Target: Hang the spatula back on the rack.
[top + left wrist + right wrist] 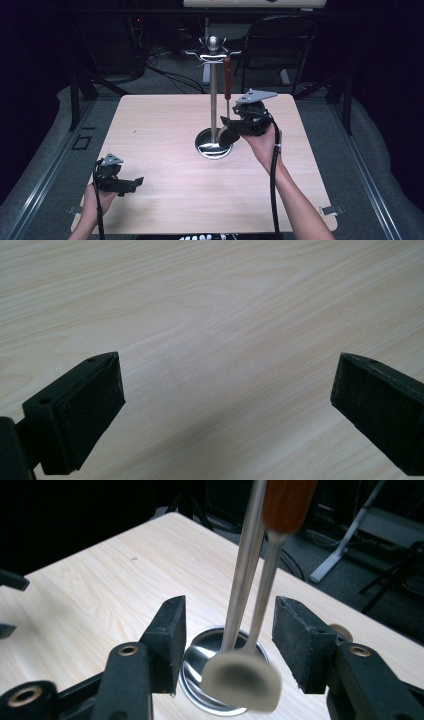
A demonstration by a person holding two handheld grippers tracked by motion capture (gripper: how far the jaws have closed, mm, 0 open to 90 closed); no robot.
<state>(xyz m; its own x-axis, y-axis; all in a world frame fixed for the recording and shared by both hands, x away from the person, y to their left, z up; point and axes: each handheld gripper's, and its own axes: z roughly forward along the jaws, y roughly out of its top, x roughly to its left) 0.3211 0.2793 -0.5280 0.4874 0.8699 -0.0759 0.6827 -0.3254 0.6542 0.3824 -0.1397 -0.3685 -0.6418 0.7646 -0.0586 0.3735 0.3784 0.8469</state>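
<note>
Nearest the person, the left gripper rests over the bare surface with its fingers spread wide and empty. Farther off, the right gripper has its fingers apart on either side of the wooden-handled ladle, not pressing it. The ladle hangs from the steel utensil stand, its bowl above the stand's base; the hanging step appears finished, and the next move calls for drawing the fingers straight back without knocking the bowl.

the table is pale wood with a fine grain and a smooth, matt top. the stand is polished metal, its round base mirror-bright. the spoon hanging on it has a glossy reddish-brown wooden handle, a shiny metal shank and a dull grey bowl. the gripper pads are matt black and rough.
</note>
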